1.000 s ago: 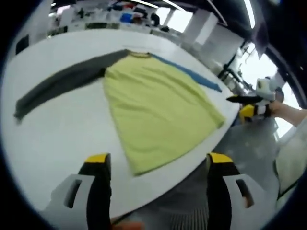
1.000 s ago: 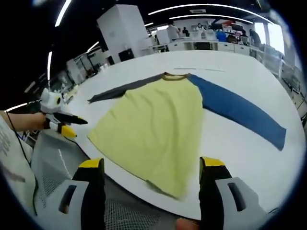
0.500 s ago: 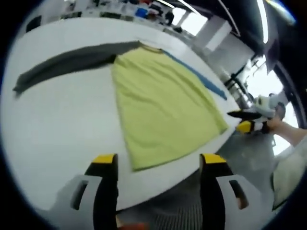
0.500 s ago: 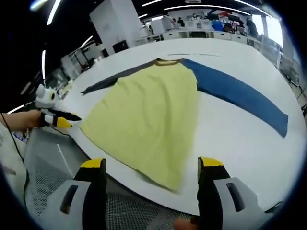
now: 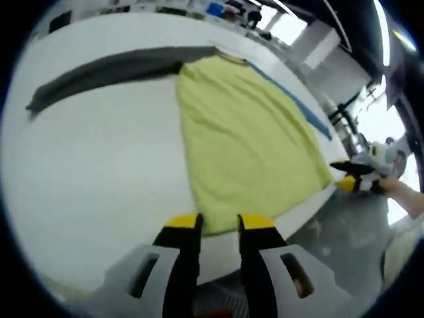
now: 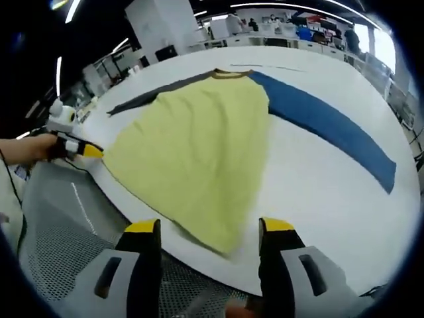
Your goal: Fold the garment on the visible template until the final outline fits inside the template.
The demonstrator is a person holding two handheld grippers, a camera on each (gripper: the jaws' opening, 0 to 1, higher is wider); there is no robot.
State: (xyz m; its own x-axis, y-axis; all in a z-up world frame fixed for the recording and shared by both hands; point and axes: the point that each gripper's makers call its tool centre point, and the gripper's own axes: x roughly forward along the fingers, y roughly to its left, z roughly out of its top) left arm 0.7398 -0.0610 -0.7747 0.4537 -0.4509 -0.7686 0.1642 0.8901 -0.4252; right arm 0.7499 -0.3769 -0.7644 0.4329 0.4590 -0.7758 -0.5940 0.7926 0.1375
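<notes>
A long-sleeved shirt lies flat on the white table (image 5: 86, 179), with a yellow body (image 5: 245, 139), a grey sleeve (image 5: 106, 69) and a blue sleeve (image 5: 298, 106). My left gripper (image 5: 218, 222) hovers at the near hem corner, its jaws close together with a small gap left. In the right gripper view, the yellow body (image 6: 192, 152) spreads ahead, and the blue sleeve (image 6: 324, 122) stretches right. My right gripper (image 6: 211, 227) is open, its jaws on either side of the other hem corner at the table edge. Each gripper also appears in the other's view, hand-held: left gripper (image 6: 73, 147), right gripper (image 5: 358, 182).
The table's rounded near edge (image 6: 291, 291) runs just past both hem corners. Below it is a grey perforated surface (image 6: 59, 225). Desks and equipment (image 6: 285, 30) stand beyond the far edge. Bare table (image 6: 331, 192) lies either side of the shirt.
My left gripper's jaws have drawn much closer together and moved in to the hem corner. The right gripper has come slightly nearer to the hem and stays wide.
</notes>
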